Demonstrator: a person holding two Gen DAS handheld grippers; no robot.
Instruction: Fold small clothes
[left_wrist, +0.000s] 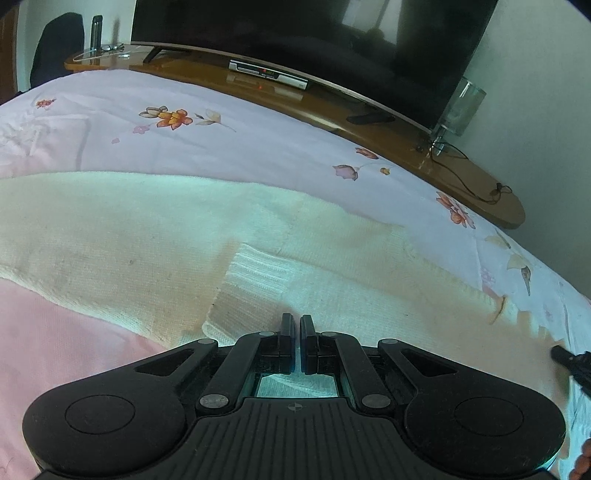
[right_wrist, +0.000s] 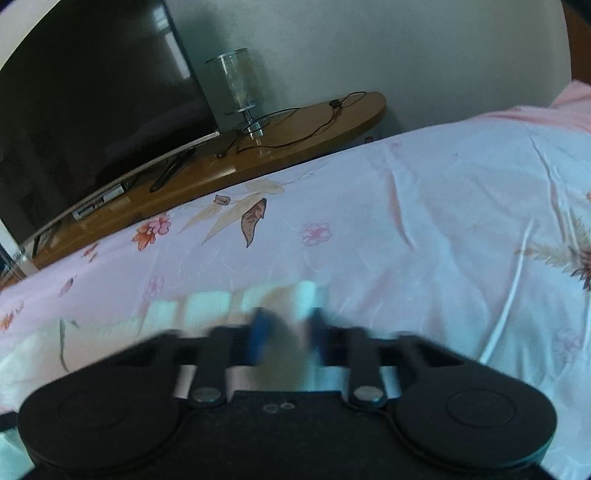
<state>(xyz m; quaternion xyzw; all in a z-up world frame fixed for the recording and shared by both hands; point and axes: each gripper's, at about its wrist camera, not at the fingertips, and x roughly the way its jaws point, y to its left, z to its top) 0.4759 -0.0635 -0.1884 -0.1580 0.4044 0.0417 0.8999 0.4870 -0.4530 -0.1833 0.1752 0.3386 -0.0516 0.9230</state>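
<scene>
The cream knitted garment (left_wrist: 147, 236) lies flat on the pink floral bedsheet (left_wrist: 258, 140). The left gripper (left_wrist: 297, 325) rests over its ribbed hem, jaws nearly together. The right gripper (right_wrist: 284, 325), motion-blurred, appears partly open at the garment's scalloped edge (right_wrist: 229, 299)

Bed (left_wrist: 258, 147), floral pink-white sheet; cream knit garment (left_wrist: 147, 236) spread flat on it

No legible text, brand, or number appears in either view. The set-top box (left_wrist: 267, 75) under the television (left_wrist: 314, 44) shows a red display, too blurred and small to read.
</scene>
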